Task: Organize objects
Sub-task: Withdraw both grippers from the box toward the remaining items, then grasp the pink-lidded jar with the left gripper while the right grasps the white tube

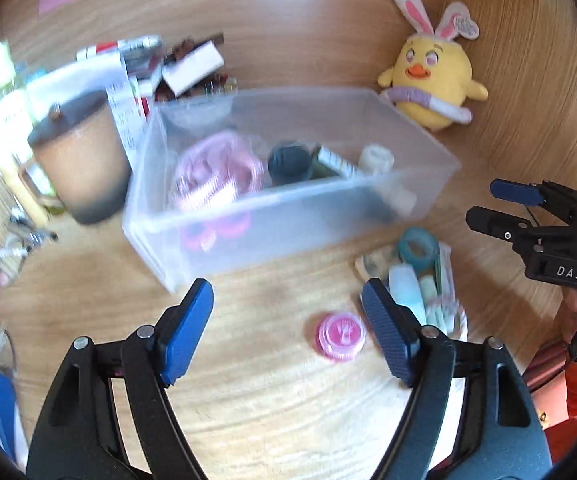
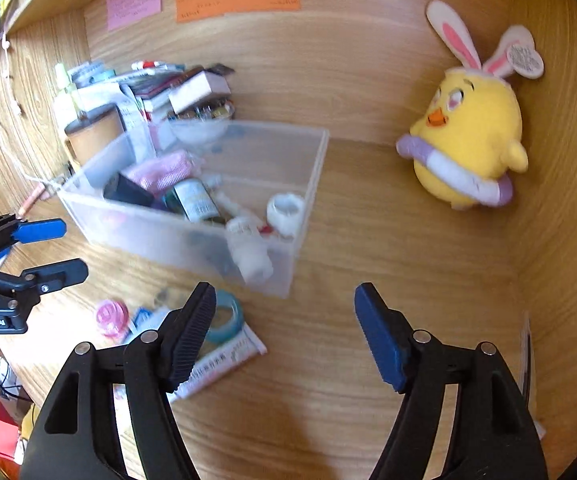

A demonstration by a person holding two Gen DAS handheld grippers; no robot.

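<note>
Translucent plastic bin [image 1: 288,216] sits mid-desk [image 1: 272,392], roughly half full: pink cloth [image 1: 218,162], dark jar [image 1: 288,162], bottle [image 2: 196,200], white bits. Contents blurred, hard to ID. Left gripper [image 1: 288,336] fingers wide, nothing between; pink round case [image 1: 341,336] lies on the wood just inside its right finger. Right gripper [image 2: 284,332] also wide and empty, bare wood ahead. Teal tape roll [image 2: 228,316] and a packet [image 2: 224,364] partly hidden behind its left finger. Open room right of bin up to yellow plush chick [image 2: 468,140]. Left side crowded: mug [image 1: 82,160], boxes.
</note>
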